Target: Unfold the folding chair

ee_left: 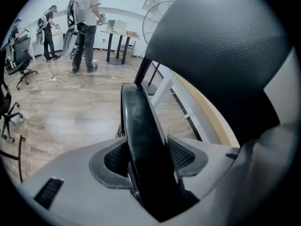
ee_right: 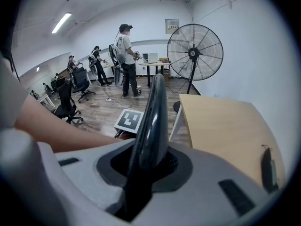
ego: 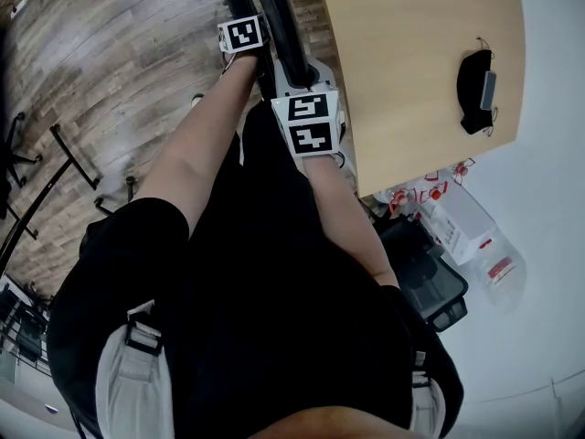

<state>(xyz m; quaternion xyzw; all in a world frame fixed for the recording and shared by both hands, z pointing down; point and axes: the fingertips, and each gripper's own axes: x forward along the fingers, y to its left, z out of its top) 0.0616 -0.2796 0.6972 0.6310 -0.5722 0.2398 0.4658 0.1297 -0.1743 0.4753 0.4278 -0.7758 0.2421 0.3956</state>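
Observation:
The folding chair [ego: 274, 21] is black and stands folded in front of me, next to a wooden table. In the head view both my arms reach down to it. My left gripper [ego: 247, 60] grips it on the left and my right gripper [ego: 295, 79] is nearer the table. In the left gripper view a thick black chair panel [ee_left: 141, 126] fills the gap of the left gripper [ee_left: 146, 157], with both pads against it, and a black padded part [ee_left: 221, 51] looms at the upper right. The right gripper [ee_right: 149, 161] is shut on a thin black chair edge [ee_right: 153, 117].
The wooden table [ego: 420, 62] lies close on the right with a black pouch [ego: 475, 90] on it. Boxes and a black bin [ego: 439, 286] sit below its near end. A floor fan [ee_right: 195, 55], people [ee_right: 126, 60] and office chairs [ee_right: 66, 102] stand farther off.

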